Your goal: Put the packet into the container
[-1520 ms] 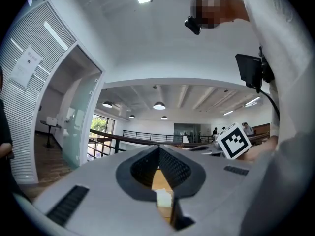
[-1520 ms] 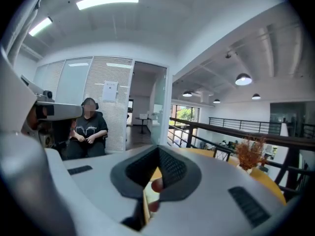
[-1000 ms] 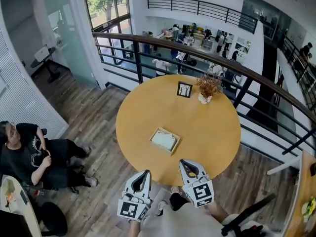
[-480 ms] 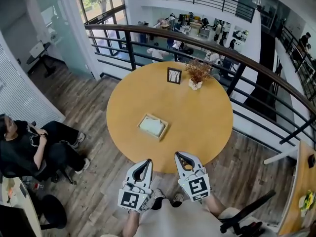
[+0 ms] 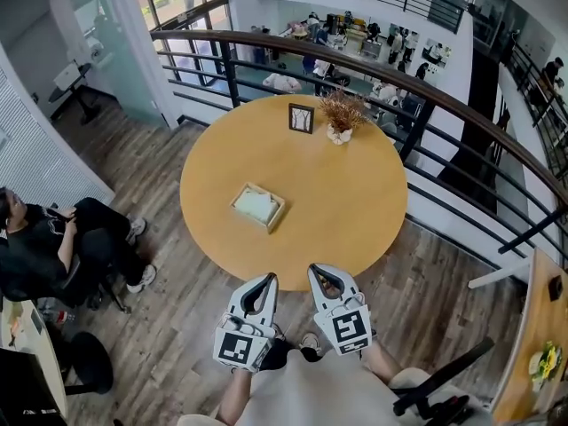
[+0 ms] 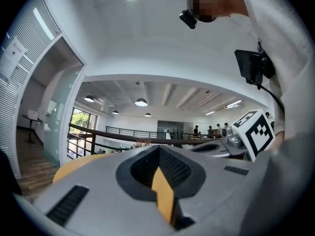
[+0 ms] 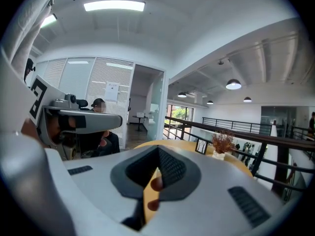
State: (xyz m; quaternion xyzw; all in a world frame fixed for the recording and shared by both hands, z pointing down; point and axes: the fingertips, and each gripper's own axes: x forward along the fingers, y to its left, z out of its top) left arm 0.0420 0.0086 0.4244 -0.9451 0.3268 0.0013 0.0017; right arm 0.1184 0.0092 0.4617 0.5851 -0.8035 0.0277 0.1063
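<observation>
- Hovering just off the round counter (image 5: pixel 342 204), the left tool (image 5: pixel 268 279) and right tool (image 5: pixel 315 270) are both pressed together.
- The container (image 5: pixel 257 207) sits on the counter, well apart from both.

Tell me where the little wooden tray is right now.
In the head view, the wooden tray lies on the left half of the round table, well short of the picture frame and dried-plant vase at the far edge.

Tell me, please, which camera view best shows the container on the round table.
The head view: the container lies in plain sight from above on the round table. Neither gripper view shows it, only a strip of tabletop beyond the jaws.
</observation>
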